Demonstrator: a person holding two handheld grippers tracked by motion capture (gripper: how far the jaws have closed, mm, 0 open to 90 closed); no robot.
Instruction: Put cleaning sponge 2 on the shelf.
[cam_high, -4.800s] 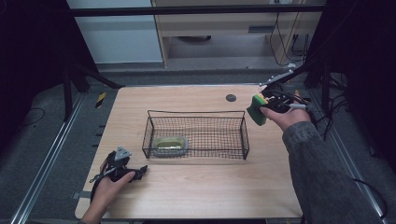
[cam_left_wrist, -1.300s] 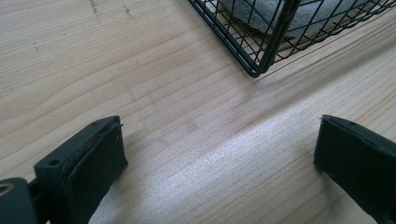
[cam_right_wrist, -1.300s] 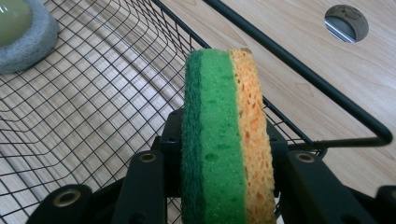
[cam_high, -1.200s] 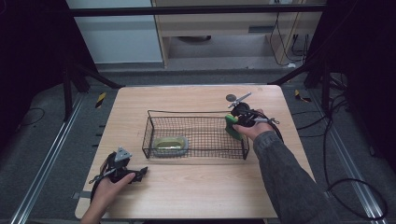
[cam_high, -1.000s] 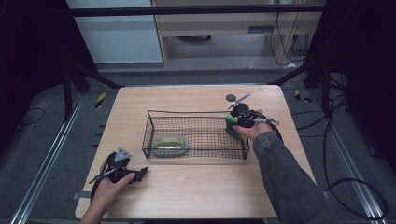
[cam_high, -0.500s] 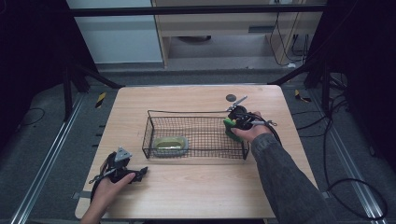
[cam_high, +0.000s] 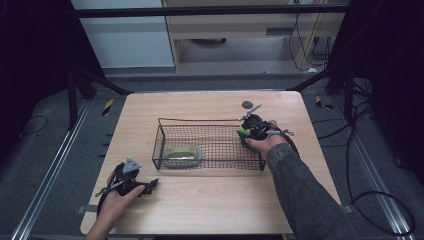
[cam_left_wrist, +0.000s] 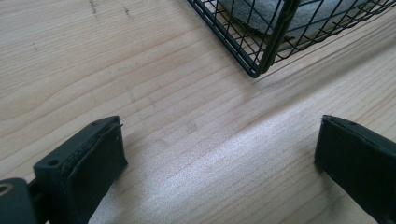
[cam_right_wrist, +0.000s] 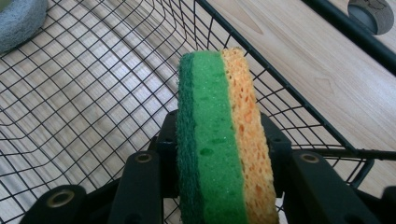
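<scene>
My right gripper (cam_right_wrist: 219, 154) is clamped on one sponge (cam_right_wrist: 217, 140), green and yellow, held on edge over the right end of the wire basket (cam_high: 210, 145). My left gripper (cam_left_wrist: 219, 154) rests on the table (cam_high: 200, 200), jaws wide apart, holding nothing. One grey pad (cam_high: 182, 155) lies in the basket. One dark disc (cam_high: 247, 104) sits beyond it.

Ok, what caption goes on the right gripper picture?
Right gripper holding a green-and-yellow sponge over the wire basket.

High view looks down on the table (cam_high: 210, 200); both claw views sit close, sharing the basket (cam_left_wrist: 261, 51).
</scene>
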